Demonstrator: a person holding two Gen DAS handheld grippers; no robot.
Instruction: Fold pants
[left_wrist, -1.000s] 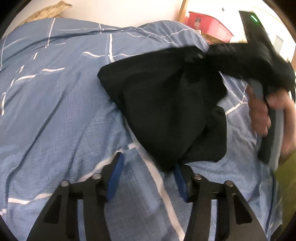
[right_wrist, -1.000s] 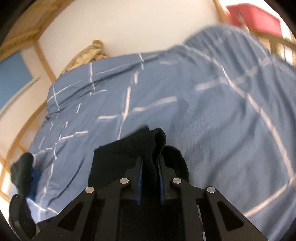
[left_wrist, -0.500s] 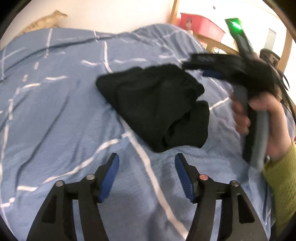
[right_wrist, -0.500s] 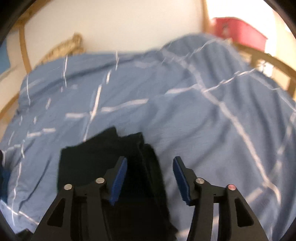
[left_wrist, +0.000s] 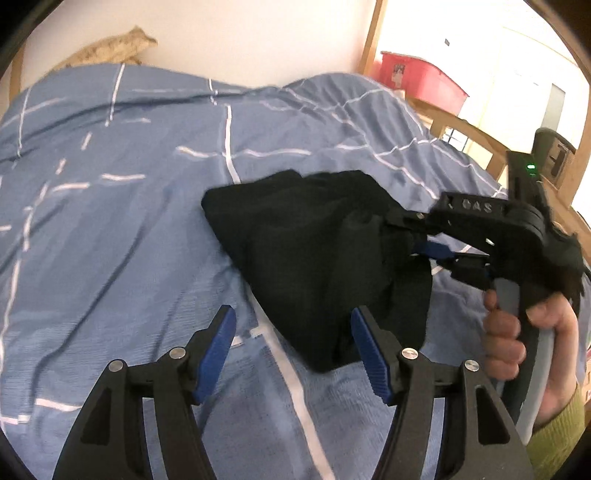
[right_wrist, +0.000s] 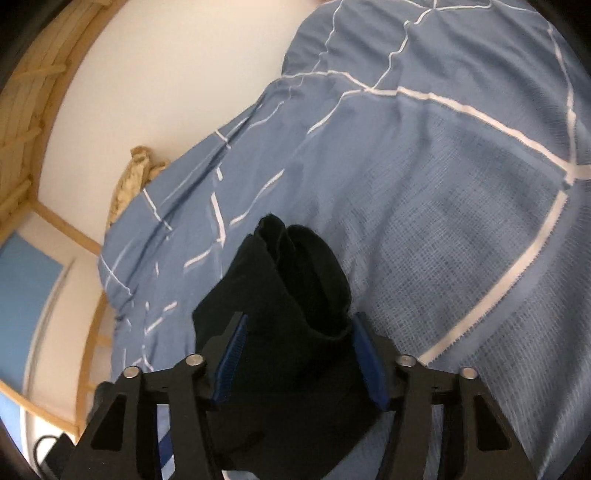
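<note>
Between our right gripper fingers — spread apart — sit the black pants; left gripper fingers gape too.

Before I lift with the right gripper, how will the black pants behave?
Likely floppy: the black pants lie in soft, bunched folds on the duvet. Loose layers would probably sag and unfold. The right gripper straddles the bundle, jaws open, so a one-sided lift may droop.

Black pants, seemingly folded into a bundle, lying on bed.
</note>
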